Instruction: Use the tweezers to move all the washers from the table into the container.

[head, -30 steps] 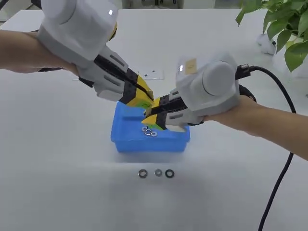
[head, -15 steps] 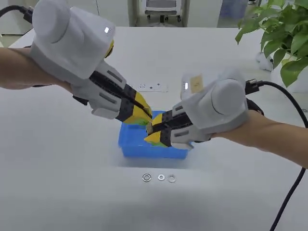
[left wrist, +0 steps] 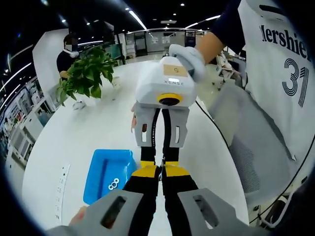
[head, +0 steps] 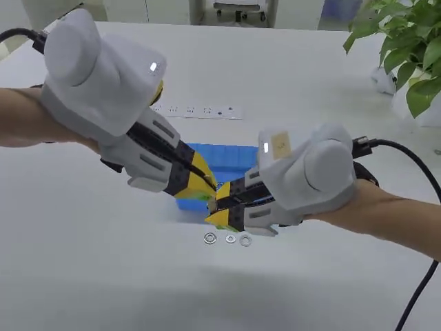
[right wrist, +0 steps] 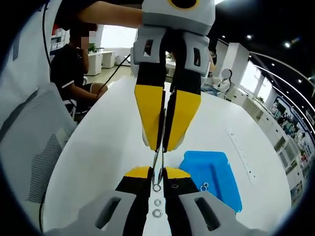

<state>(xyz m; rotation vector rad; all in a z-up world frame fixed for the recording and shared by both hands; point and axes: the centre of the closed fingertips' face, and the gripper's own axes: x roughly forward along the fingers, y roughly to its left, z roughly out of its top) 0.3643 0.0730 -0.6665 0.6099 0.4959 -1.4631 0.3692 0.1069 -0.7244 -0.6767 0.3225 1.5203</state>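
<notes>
Three washers lie in a row on the white table: left washer, middle washer and right washer. Behind them stands the blue container, with a few washers inside. My left gripper and right gripper meet nose to nose, both shut on the thin metal tweezers. The tweezer tips reach down to the left washer.
A white power strip lies beyond the container. A potted plant stands at the far right, and a black cable trails from the right gripper. A mesh chair sits beside the table.
Both grippers, still joined on the tweezers, have moved from above the container down to its near side, at the row of washers. The head camera also shifted.
</notes>
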